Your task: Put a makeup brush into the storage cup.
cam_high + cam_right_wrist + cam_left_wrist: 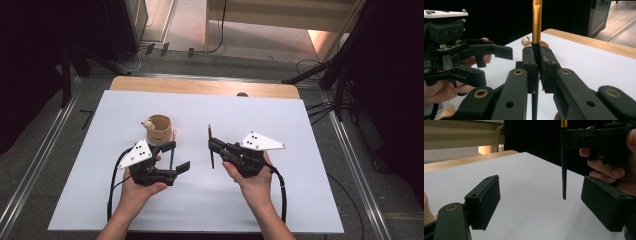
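Brush handoff toward cup

Right tool (212, 145) clamps the slim dark paintbrush with gold ferrule (210, 148), held upright above the white bench (300, 190). Left tool (179, 156) gapes, holding nothing, near the round tan wooden cup (159, 129). I should keep the brush vertical and close squarely on the shaft.

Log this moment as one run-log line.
right gripper: shut on black, gold-ferruled paintbrush, upright | left gripper: open, empty | tan wooden cup: on white table sheet
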`<state>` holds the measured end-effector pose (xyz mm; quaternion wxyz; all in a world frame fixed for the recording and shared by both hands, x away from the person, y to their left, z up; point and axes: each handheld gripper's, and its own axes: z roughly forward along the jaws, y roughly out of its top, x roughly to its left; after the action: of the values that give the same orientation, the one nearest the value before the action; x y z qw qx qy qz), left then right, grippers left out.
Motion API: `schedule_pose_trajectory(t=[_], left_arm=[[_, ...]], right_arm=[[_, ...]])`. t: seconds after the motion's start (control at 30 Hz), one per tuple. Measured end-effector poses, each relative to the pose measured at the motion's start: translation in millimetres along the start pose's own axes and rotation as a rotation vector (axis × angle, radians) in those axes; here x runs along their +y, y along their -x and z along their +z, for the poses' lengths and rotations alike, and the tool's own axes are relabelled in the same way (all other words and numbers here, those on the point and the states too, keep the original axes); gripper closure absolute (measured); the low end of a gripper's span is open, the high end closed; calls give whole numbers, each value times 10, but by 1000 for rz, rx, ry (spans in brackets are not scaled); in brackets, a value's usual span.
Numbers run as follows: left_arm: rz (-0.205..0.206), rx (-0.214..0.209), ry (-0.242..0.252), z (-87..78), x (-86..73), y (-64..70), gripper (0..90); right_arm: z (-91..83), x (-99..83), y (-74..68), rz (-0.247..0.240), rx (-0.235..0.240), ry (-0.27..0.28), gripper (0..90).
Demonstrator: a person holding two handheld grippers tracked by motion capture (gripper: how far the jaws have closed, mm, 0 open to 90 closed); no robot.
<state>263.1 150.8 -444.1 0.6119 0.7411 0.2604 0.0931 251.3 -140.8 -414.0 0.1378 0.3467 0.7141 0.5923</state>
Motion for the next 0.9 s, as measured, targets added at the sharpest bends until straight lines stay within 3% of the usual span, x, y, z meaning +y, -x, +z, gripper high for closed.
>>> schedule_pose_trajectory(t=[0.5, 0.73, 0.9], left_arm=[[7, -38, -14, 91, -11, 109, 259], [11, -72, -11, 115, -11, 161, 370], [22, -71, -21, 134, -11, 193, 456]], right_arm=[[77, -23, -128, -3, 44, 8, 847], [113, -36, -185, -6, 64, 13, 847], [130, -43, -217, -7, 81, 18, 847]])
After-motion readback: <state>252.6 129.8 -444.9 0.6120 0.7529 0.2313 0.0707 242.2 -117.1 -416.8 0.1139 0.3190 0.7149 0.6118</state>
